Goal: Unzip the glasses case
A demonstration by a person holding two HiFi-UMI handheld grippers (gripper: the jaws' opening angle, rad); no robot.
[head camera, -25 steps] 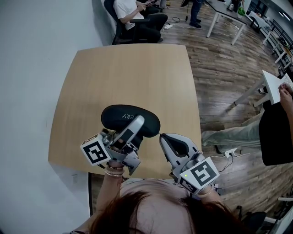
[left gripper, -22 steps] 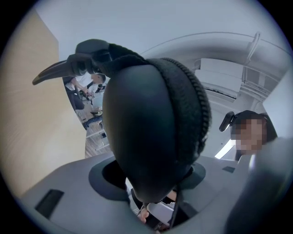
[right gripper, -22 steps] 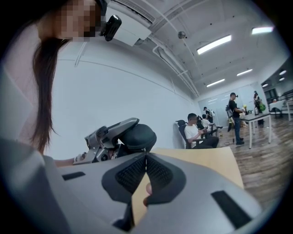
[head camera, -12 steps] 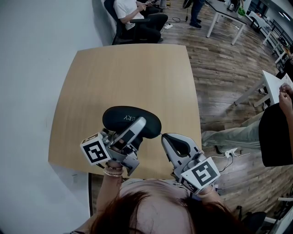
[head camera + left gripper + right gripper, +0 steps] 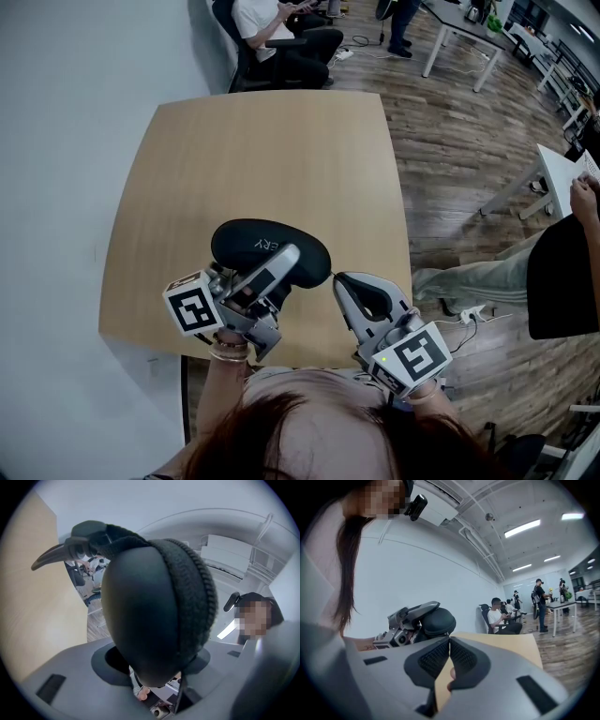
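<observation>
My left gripper [image 5: 281, 262] is shut on a black oval glasses case [image 5: 253, 246] and holds it across its middle, above the near part of a wooden table [image 5: 262, 141]. The case [image 5: 145, 606] fills the left gripper view, its zipper band running round it. A dark curved pull tab [image 5: 51, 558] sticks out from one end and hangs free. My right gripper [image 5: 339, 279] is shut, with its tips just off the case's right end. In the right gripper view its pads [image 5: 440, 656] meet with nothing seen between them. The case [image 5: 438, 619] lies just beyond.
The table's near edge [image 5: 300, 361] runs right under both hands. A person [image 5: 281, 28] sits in a chair past the far edge. Another person [image 5: 553, 272] stands on the wood floor at the right. White desks [image 5: 459, 33] stand further back.
</observation>
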